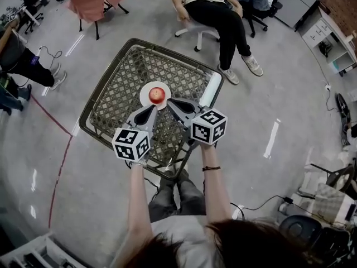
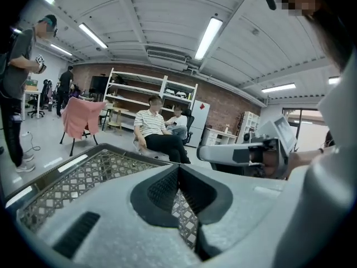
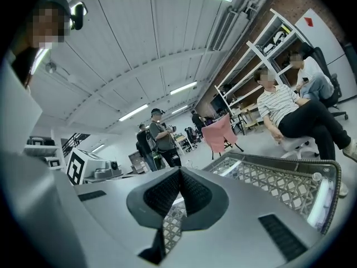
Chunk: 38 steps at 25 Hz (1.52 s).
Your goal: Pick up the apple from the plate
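Note:
A red apple [image 1: 158, 94] lies on a small white plate [image 1: 146, 98] in the middle of a dark lattice-topped table [image 1: 89, 110]. My left gripper [image 1: 153, 107] hovers just on the near side of the plate, its jaws shut with nothing between them. My right gripper [image 1: 169, 101] hangs beside it at the plate's near right edge, also shut and empty. In the left gripper view the closed jaws [image 2: 178, 166] point over the lattice, with the right gripper [image 2: 240, 154] alongside. The right gripper view shows its closed jaws [image 3: 179, 171]. Neither gripper view shows the apple.
A white roll [image 1: 211, 89] lies along the table's right rim. A seated person [image 1: 215, 10] is just beyond the table, with a pink-draped chair [image 1: 95, 1] at the far left. Other people stand at the left. Cables and clutter sit at the lower right.

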Each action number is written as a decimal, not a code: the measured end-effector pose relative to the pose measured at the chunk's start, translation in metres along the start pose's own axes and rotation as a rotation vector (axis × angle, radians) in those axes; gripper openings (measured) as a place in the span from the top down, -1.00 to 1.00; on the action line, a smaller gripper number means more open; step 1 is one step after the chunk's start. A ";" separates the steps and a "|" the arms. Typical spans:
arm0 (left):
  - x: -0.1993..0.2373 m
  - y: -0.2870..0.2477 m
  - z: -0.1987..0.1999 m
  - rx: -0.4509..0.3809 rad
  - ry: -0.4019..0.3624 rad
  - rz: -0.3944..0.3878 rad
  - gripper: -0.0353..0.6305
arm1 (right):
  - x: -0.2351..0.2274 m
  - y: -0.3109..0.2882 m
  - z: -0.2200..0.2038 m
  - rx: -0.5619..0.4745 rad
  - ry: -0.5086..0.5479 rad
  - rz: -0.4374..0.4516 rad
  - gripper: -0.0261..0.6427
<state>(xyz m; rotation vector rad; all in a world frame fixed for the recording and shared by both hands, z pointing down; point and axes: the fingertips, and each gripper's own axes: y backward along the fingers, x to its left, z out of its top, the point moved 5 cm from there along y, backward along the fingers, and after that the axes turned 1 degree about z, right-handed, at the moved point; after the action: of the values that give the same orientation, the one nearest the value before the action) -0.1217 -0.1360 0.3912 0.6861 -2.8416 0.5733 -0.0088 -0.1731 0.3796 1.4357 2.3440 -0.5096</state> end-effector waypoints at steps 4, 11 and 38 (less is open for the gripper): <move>0.012 -0.015 -0.012 0.016 0.013 0.005 0.86 | -0.021 -0.006 -0.012 0.028 -0.006 -0.015 0.89; 0.040 -0.033 -0.041 0.060 0.031 0.025 0.86 | -0.050 -0.031 -0.035 0.037 -0.059 -0.035 0.89; 0.078 -0.077 -0.091 0.135 -0.004 0.038 0.86 | -0.094 -0.058 -0.093 0.110 -0.067 -0.038 0.89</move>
<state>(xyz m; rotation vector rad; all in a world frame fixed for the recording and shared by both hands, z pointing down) -0.1488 -0.1944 0.5185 0.6567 -2.8457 0.7764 -0.0297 -0.2264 0.5123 1.4002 2.3267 -0.6959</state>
